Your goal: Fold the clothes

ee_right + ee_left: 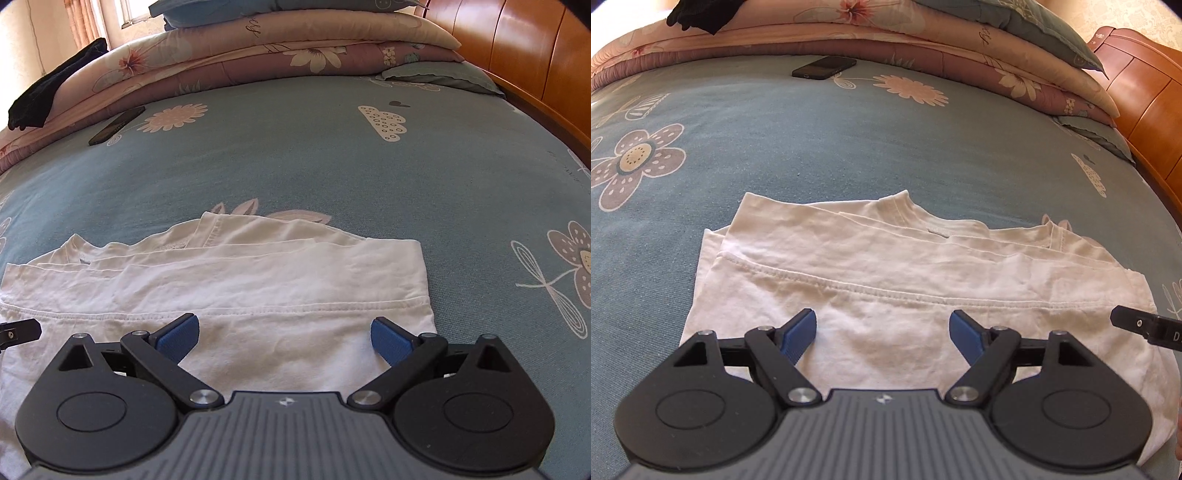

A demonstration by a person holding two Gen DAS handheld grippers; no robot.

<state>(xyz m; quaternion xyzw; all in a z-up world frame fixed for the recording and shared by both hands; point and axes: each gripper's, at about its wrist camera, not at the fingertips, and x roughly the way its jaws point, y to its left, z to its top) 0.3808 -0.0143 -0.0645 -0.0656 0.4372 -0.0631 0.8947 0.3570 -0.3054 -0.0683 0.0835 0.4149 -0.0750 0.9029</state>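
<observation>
A white T-shirt [886, 266] lies partly folded on the blue flowered bed sheet [812, 147], its hem seam running across the top layer and the collar at the far edge. My left gripper [882, 332] hovers over the near left part of the shirt, open, with nothing between its blue pads. My right gripper [284, 336] is over the near right part of the same shirt [240, 280], also open and holding nothing. The tip of the right gripper shows at the right edge of the left wrist view, and the tip of the left gripper at the left edge of the right wrist view.
A dark phone [824, 67] lies on the sheet beyond the shirt. Folded flowered quilts [849, 33] and pillows are stacked at the far side, with a black garment [698, 14] on them. A wooden headboard [1145, 99] borders the bed on the right.
</observation>
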